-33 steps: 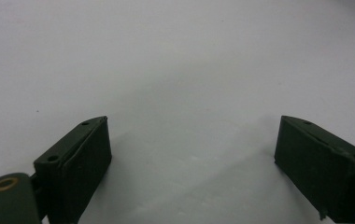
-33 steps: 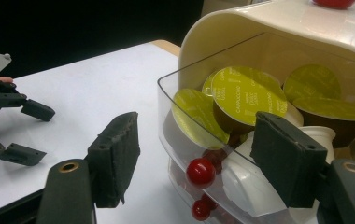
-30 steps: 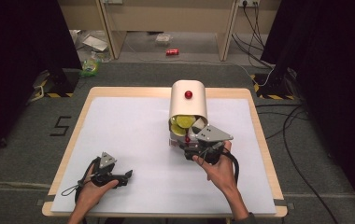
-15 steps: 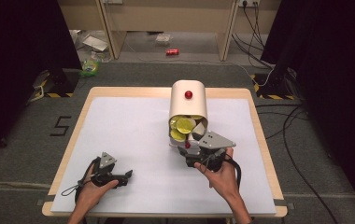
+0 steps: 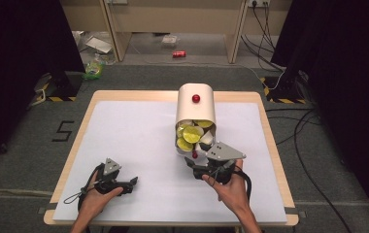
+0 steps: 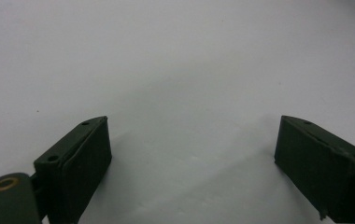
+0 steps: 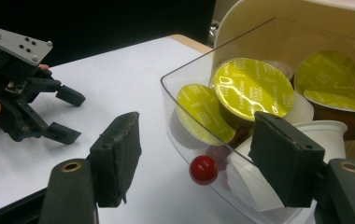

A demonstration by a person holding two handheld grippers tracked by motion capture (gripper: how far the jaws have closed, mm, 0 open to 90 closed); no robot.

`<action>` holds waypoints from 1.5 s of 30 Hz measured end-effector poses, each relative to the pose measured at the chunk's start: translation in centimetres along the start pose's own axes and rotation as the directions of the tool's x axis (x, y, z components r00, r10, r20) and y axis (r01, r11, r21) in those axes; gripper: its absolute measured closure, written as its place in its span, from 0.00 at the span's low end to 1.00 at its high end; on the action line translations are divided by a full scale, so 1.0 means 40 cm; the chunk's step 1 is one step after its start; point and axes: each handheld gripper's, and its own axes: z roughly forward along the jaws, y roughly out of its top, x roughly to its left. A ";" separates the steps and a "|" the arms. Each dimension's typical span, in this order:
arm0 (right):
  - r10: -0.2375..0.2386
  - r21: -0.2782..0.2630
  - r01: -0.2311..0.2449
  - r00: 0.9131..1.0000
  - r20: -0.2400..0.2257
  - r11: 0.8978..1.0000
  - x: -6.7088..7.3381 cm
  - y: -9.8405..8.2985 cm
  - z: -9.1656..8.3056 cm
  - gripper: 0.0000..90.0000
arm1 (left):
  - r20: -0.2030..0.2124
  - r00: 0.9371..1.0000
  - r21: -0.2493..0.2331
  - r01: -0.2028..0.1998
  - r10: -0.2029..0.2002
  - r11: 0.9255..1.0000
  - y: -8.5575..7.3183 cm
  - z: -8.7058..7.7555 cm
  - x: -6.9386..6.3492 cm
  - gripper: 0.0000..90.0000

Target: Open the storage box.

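We see the right gripper [image 5: 195,160] at the front of the clear drawer [image 7: 180,100] that stands pulled out of the cream capsule dispenser [image 5: 195,109]. Its jaws are partly apart, and they have just been closing a little; the drawer's small red knob [image 7: 203,170] sits between them, and neither pad presses on it. One jaw reaches up over the drawer's clear front wall, but we cannot tell whether it touches. Yellow-lidded capsules [image 7: 252,88] and white ones [image 7: 323,133] lie heaped in the drawer behind the knob. The left gripper [image 5: 133,182] lies low on the white bench [image 5: 134,141], well apart from the dispenser, its jaws wide apart with nothing between them.
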 end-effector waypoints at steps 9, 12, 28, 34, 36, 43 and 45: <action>-0.006 0.004 0.006 1.000 -0.003 1.000 0.014 -0.009 -0.010 0.38 | 0.000 1.000 0.000 0.000 0.000 1.000 0.000 0.000 0.000 0.11; -0.006 0.007 0.006 1.000 -0.004 1.000 0.019 -0.013 -0.013 0.38 | 0.000 1.000 0.000 0.000 0.000 1.000 0.000 0.000 0.000 0.11; -0.016 0.011 0.016 1.000 0.001 1.000 0.033 -0.021 -0.025 0.38 | 0.009 1.000 0.003 0.011 -0.011 1.000 -0.001 0.000 -0.002 0.11; -0.016 0.019 0.016 1.000 0.000 1.000 0.039 -0.025 -0.030 0.38 | 0.009 1.000 0.003 0.012 -0.012 1.000 -0.001 0.000 -0.003 0.11; -0.015 0.020 0.015 1.000 -0.004 1.000 0.041 -0.027 -0.031 0.38 | 0.009 1.000 0.003 0.011 -0.011 1.000 -0.001 0.000 -0.003 0.11; -0.012 0.020 0.012 1.000 -0.008 1.000 0.044 -0.031 -0.033 0.38 | 0.009 1.000 0.004 0.012 -0.012 1.000 -0.001 0.000 -0.003 0.11; 0.000 0.015 0.000 1.000 -0.011 1.000 0.043 -0.031 -0.033 0.38 | 0.009 1.000 0.004 0.012 -0.012 1.000 -0.001 0.000 -0.003 0.11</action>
